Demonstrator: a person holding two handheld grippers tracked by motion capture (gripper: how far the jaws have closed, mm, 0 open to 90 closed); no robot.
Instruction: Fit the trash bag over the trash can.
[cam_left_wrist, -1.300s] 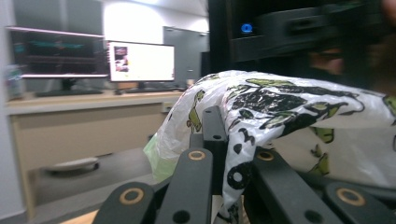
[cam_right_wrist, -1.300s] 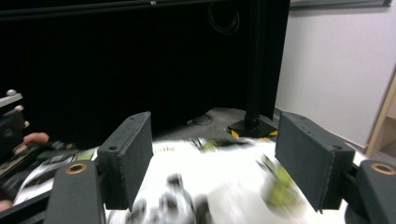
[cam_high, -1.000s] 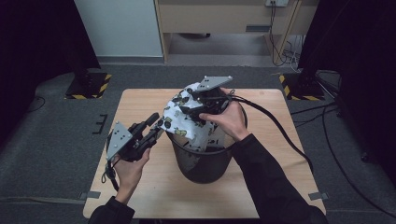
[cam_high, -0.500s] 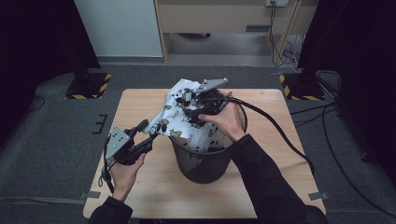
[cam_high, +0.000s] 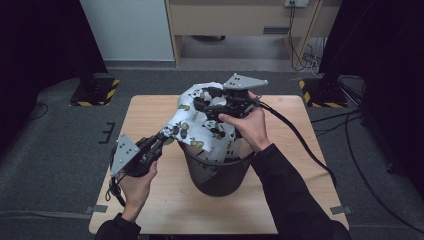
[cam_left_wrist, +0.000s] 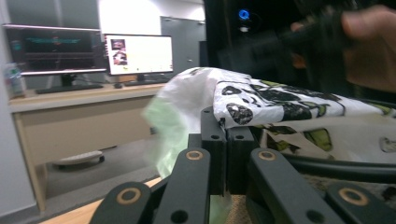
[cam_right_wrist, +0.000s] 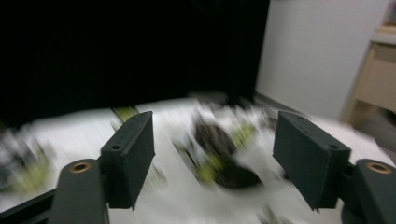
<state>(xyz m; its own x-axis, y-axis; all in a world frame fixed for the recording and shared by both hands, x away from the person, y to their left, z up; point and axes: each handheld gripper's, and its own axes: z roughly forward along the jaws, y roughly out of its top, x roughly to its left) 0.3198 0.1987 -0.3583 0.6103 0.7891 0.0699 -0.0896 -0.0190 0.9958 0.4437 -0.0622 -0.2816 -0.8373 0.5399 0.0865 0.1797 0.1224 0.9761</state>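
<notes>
Two grippers work a white plastic bag printed with black-and-green pandas over a dark round waste bin standing mid-counter. Since a second ago the left gripper has moved in and clamped shut on the bag's lower corner, drawing it outward past the rim; the right gripper, jaws spread wide, hovers over the bag's top. Lining the bin looks underway. Bare counter lies all round the bin

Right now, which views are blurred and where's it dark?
Right gripper view: heavy motion blur on the patterned bag, its open fingers fairly sharp, background black. Left gripper view: fingers sharp, bag edge smeared, monitors blown out. High view: sharp, table evenly lit, sides dark.
</notes>
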